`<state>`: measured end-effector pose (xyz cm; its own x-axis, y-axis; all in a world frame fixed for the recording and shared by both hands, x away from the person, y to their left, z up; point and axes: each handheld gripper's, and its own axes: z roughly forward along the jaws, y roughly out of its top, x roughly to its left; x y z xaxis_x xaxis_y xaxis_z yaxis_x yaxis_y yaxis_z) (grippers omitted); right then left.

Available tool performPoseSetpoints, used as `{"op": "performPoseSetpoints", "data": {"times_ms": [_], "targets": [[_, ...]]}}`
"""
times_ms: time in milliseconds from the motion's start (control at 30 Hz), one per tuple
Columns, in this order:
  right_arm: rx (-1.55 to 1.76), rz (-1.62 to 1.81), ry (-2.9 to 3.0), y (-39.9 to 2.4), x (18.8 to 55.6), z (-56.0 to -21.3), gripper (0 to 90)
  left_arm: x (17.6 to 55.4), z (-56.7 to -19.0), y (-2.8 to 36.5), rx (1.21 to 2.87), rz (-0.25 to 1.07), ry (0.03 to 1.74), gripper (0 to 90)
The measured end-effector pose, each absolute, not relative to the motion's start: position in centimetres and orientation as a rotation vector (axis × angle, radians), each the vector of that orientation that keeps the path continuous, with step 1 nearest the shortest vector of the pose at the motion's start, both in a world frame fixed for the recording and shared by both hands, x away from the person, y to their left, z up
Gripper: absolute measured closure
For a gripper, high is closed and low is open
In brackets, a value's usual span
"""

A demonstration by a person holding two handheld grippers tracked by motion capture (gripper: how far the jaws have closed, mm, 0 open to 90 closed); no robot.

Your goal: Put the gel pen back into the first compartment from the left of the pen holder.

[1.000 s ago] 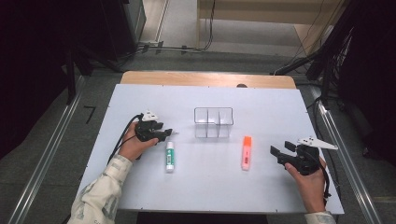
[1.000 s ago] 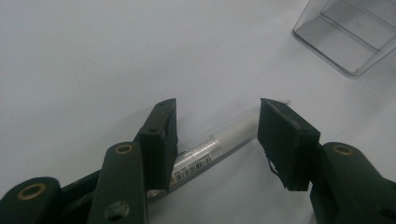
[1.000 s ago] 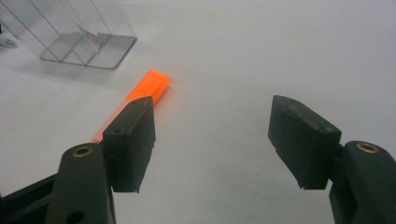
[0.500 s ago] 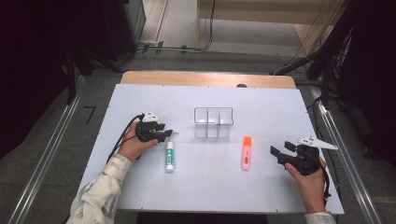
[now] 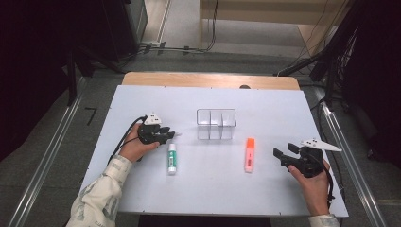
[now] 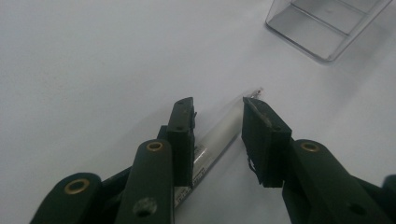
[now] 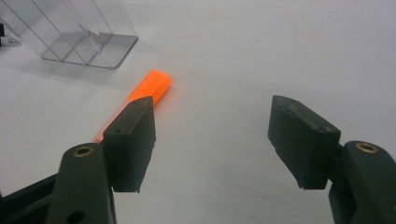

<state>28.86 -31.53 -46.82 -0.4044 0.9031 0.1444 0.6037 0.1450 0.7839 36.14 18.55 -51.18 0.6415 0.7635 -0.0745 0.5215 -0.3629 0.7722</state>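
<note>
Two pens, one clear organiser, two tongs on the desk.
Left gripper [image 6: 217,135], jaws just closing, straddles the white pen [image 6: 219,133] toward the left edge, seemingly unpinched; right gripper [image 7: 212,140] released beside the orange marker [image 7: 149,86].

One glue stick [image 5: 172,157]; one highlighter [image 5: 248,154]; one organizer [image 5: 216,124]

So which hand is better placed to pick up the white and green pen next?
Left. The left gripper sits right at the white and green pen, jaws closing with its tip between them, not yet pressing. The right gripper waits open beside the orange highlighter.
</note>
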Motion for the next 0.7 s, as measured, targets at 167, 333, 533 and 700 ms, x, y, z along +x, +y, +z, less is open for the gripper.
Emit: {"op": "performPoseSetpoints", "data": {"times_ms": [167, 333, 533, 700], "targets": [[1.446, 1.144, 2.068, -31.55, 28.84, -46.8, 30.7, 36.15, -51.19, 18.54, 2.065, 0.368, 0.97, 71.0], [1.446, 1.151, 2.068, -31.6, 28.86, -46.81, 30.8, 36.19, -51.21, 18.53, 2.068, 0.344, 0.954, 74.7], [1.45, 1.151, 2.067, -31.65, 28.83, -46.79, 30.9, 36.25, -51.2, 18.43, 2.076, 0.33, 0.939, 78.3], [1.451, 1.15, 2.069, -31.62, 28.82, -46.81, 30.9, 36.24, -51.2, 18.39, 2.079, 0.331, 0.936, 78.8]]}}
